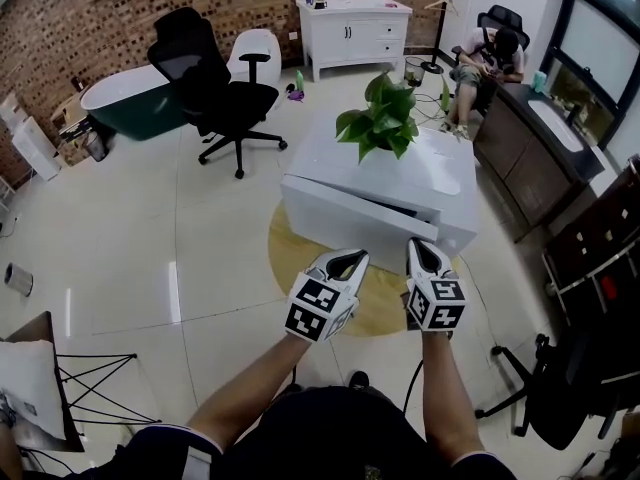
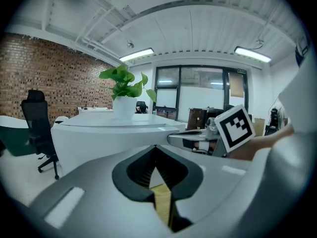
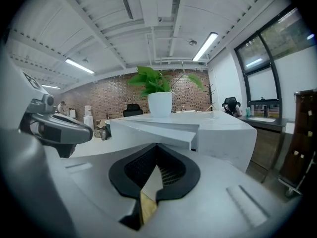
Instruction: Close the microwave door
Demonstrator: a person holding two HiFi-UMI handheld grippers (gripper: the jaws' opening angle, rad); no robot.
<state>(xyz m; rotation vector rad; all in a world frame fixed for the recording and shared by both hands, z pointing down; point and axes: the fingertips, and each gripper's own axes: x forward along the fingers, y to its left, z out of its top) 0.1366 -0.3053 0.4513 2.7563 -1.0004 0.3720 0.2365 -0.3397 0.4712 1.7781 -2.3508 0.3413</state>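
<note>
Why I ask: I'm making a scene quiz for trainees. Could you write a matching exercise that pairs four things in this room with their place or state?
Things:
1. potted plant
2. office chair
3. white cabinet
4. microwave door

Place or state:
A. ajar, with a dark gap along its top edge
B. against the brick wall
C. on top of the microwave
D. on the floor, to the left of the microwave in the head view

Pairs: 1-C, 2-D, 3-B, 4-A
</note>
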